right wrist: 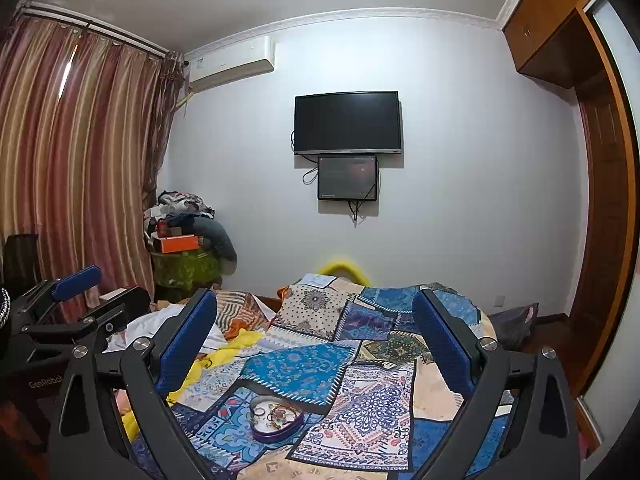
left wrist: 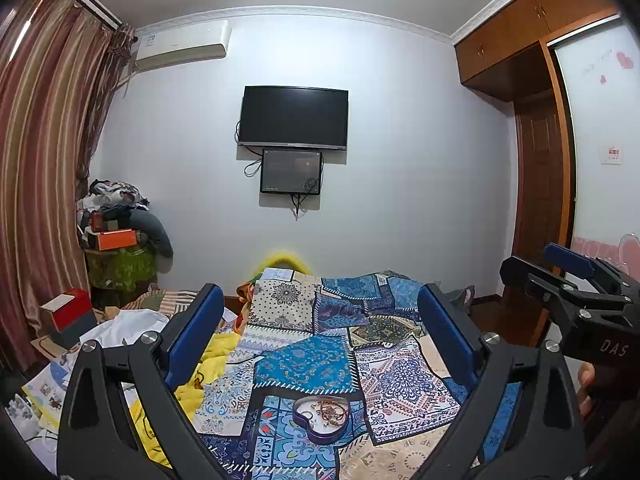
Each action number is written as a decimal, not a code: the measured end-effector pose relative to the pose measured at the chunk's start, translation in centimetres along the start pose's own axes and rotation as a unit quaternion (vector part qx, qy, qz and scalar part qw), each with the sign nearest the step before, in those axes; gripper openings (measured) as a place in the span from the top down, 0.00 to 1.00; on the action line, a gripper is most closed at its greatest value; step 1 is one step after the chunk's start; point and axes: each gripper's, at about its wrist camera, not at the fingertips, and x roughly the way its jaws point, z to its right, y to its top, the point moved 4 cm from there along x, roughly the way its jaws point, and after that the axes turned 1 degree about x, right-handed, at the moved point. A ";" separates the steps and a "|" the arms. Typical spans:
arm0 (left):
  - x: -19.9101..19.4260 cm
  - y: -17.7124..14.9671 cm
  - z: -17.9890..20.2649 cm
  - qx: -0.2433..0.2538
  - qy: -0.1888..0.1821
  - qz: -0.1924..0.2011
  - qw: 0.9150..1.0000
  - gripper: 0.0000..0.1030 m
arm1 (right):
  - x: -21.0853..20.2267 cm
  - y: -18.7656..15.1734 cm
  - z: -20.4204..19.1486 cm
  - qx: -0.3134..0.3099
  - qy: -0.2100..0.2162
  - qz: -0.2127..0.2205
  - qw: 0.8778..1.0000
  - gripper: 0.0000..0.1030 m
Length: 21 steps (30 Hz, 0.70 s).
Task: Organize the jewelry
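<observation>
A purple heart-shaped dish (left wrist: pixel 318 420) holding bracelets and other small jewelry rests on the patterned bedspread, low in the left wrist view. The same dish (right wrist: pixel 276 420) appears low and left of centre in the right wrist view. My left gripper (left wrist: pixel 320 312) stands open well above and short of the dish, its blue pads wide apart with nothing between them. My right gripper (right wrist: pixel 316 312) is likewise open and empty above the dish. The right gripper (left wrist: pixel 576 276) shows at the right edge of the left wrist view; the left gripper (right wrist: pixel 84 292) shows at the left of the right wrist view.
A patchwork bedspread (left wrist: pixel 400 368) covers the bed. Yellow cloth (left wrist: pixel 216 364), white cloth and papers lie on its left side. A red-and-white box (left wrist: pixel 66 310) and a pile of clothes (left wrist: pixel 116 220) stand at the left by the curtains. A wardrobe (left wrist: pixel 536 160) fills the right wall.
</observation>
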 end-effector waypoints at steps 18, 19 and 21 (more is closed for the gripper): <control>0.5 -0.3 0.1 0.000 0.001 -0.008 1.000 0.03 | -0.1 -0.7 0.6 0.008 0.000 -0.013 1.000 0.05; 0.6 -0.4 0.2 0.000 0.001 -0.008 1.000 0.03 | -0.1 -0.7 0.7 0.010 0.000 -0.014 1.000 0.05; 0.7 -0.4 0.2 -0.001 0.001 -0.009 1.000 0.03 | -0.1 -0.8 0.8 0.011 0.000 -0.016 1.000 0.05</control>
